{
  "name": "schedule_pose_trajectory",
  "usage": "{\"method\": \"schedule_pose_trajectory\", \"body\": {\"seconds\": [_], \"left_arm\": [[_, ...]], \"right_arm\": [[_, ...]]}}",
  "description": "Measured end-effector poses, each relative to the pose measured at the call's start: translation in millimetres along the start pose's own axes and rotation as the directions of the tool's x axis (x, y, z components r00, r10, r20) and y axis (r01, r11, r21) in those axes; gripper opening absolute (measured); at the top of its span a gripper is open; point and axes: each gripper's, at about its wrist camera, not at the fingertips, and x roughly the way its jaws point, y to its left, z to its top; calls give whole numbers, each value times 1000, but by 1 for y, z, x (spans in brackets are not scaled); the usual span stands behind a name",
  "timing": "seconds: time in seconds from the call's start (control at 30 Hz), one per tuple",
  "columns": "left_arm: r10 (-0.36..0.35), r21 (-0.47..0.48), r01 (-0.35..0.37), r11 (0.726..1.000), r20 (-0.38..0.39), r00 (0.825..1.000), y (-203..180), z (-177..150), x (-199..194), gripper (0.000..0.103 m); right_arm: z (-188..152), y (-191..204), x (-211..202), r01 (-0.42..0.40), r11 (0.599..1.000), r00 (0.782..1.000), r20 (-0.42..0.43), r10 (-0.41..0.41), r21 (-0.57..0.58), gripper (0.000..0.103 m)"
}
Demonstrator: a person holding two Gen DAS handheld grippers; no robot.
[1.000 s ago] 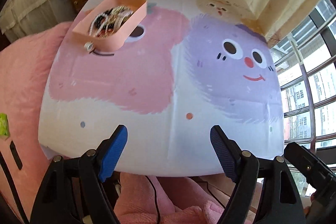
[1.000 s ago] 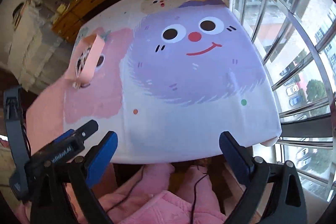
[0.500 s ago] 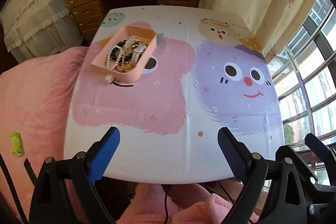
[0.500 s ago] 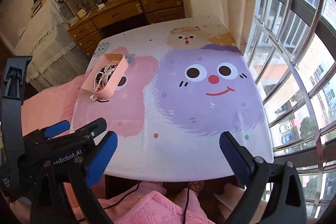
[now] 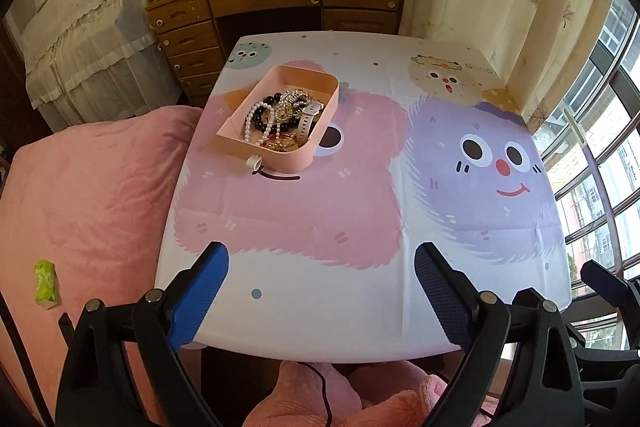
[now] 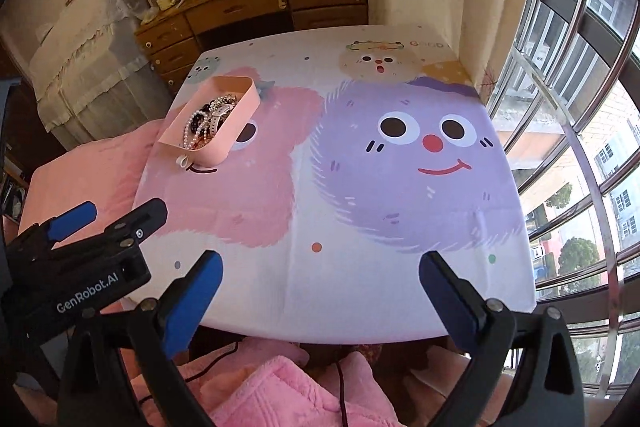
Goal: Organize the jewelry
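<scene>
Pink bedding (image 5: 88, 187) lies at 9 o'clock of the table (image 5: 360, 307). On the table's cartoon-print cloth, towards 11 o'clock, sits the pink tray (image 5: 304, 155), holding a jumble of jewelry (image 5: 280, 119): pearl and dark beads, gold pieces, a white watch. A small white ring (image 5: 253, 161) rests against the tray's near wall. The left gripper (image 5: 320, 295) stands at 6 o'clock above the near table edge, jaws spread wide, nothing between them. The right gripper (image 6: 320, 295), likewise over the near edge, is spread wide and empty. Windows (image 6: 580, 107) occupy 3 o'clock.
</scene>
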Motion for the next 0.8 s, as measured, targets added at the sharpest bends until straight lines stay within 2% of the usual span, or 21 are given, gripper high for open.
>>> {"method": "schedule_pose_trajectory", "body": {"seconds": [0.2,0.27,0.8], "left_arm": [[23,23,-23,999,20,1000,1,-3,-6,95],[45,23,-46,999,22,999,2,-2,-7,102],[25,20,-25,999,-21,999,-2,0,3,102]], "right_arm": [[-2,4,-5,26,1000,1000,15,-26,4,99],[-2,5,-7,35,999,999,22,-35,3,99],[2,7,-12,80,996,996,41,-79,-25,102]]}}
